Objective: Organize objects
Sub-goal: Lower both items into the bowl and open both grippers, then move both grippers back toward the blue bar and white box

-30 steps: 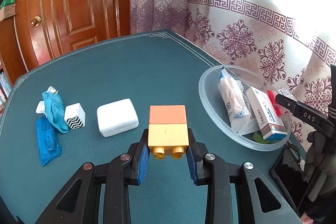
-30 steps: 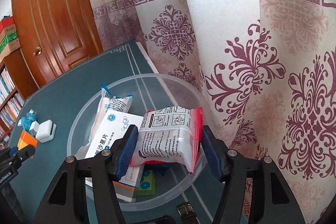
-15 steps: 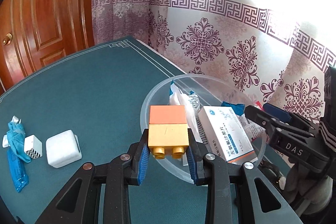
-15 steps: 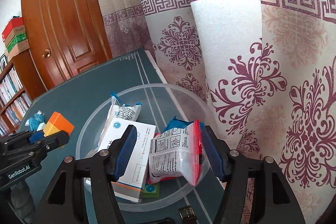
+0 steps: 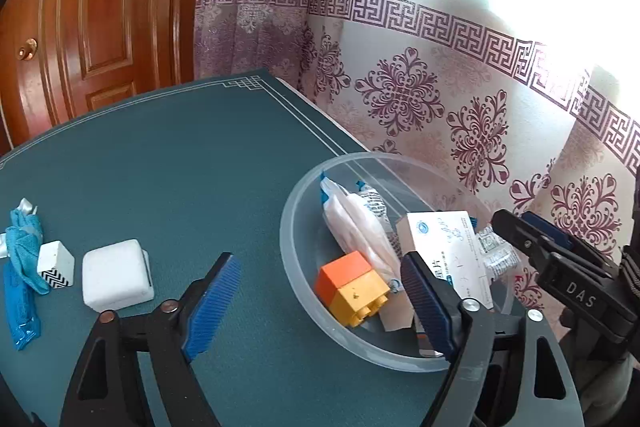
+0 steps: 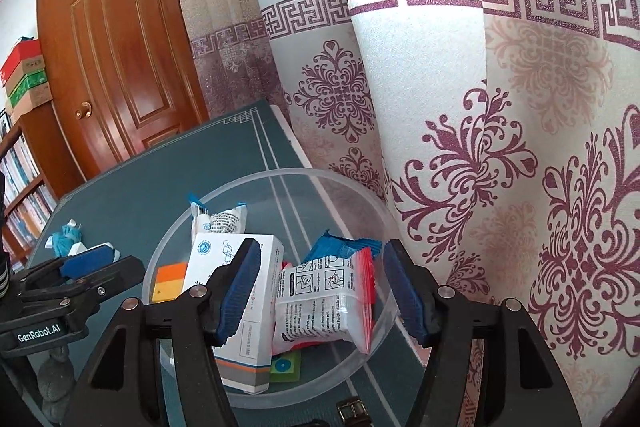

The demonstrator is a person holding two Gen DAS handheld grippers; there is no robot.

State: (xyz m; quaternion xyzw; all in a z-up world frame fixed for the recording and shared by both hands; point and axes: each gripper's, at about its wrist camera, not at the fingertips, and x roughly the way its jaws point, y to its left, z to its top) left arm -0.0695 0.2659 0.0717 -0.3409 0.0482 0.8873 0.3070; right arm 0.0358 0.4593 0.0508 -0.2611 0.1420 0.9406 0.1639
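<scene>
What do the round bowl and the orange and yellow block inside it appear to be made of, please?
Bowl: seemingly frosted translucent plastic, since the table's lines show hazily through its wall. Block: likely hard moulded plastic, opaque and slightly glossy, with crisp edges and round studs on the yellow end.

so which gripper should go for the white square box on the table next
Left. The left gripper has just opened, dropping the orange and yellow block into the clear bowl, and the white square box lies close beside it. The right gripper hangs over the bowl.
</scene>
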